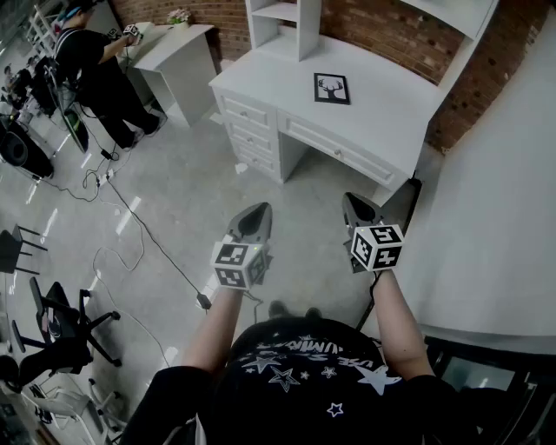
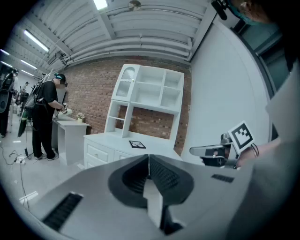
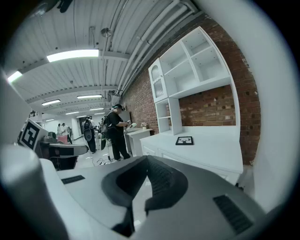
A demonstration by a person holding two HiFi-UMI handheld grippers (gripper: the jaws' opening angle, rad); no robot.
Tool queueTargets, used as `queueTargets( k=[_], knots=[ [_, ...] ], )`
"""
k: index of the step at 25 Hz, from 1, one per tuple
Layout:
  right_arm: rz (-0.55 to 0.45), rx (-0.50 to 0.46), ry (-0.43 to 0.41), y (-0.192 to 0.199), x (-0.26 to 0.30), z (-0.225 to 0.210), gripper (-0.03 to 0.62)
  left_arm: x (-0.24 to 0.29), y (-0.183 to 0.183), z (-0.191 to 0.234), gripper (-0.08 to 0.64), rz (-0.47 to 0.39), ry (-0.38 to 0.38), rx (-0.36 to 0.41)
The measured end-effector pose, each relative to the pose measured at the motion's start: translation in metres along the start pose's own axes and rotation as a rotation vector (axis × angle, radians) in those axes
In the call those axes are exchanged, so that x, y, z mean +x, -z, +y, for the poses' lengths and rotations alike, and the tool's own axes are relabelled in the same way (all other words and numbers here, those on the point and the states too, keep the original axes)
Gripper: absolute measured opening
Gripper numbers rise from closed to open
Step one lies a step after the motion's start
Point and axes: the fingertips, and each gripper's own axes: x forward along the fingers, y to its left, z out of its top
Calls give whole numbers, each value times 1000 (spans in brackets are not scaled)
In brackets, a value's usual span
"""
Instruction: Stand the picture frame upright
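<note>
The white desk (image 1: 382, 96) is the biggest thing ahead. It has drawers under its front edge and stands against a brick wall (image 1: 391, 30), with a white shelf unit (image 1: 282, 26) rising from the back of its top.

Both claws hang over the floor, well short of the desk's front edge and pointing a little downward towards it. The left gripper (image 1: 252, 222) has its jaws pressed together with nothing between them, and the right gripper (image 1: 358, 213) is likewise closed and empty.

The picture frame (image 1: 332, 89) lies flat, face up, about the middle of the desk top. It sits just forward of the shelf unit's foot and clear of the front edge, with no other object near it. It has a thin black border around a pale print of a dark antlered head.

It is probably light and stiff, so it should lift as one piece without bending. The front may be glass, which would make it fragile and slick, so the pinch is better placed on the border than on the face. Because it lies flush on the top, a jaw has little to slip under. Tipping up one long edge with one claw while the other steadies the opposite edge seems the safest hold. Whether it has a prop on its back cannot be seen.
</note>
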Motion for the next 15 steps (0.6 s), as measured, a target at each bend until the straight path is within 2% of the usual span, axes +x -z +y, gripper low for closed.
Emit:
queueTargets(
  k=[15],
  knots=[
    [7, -18, -21, -2, 7, -2, 15, 8, -2, -2, 20, -1, -7, 4]
  ],
)
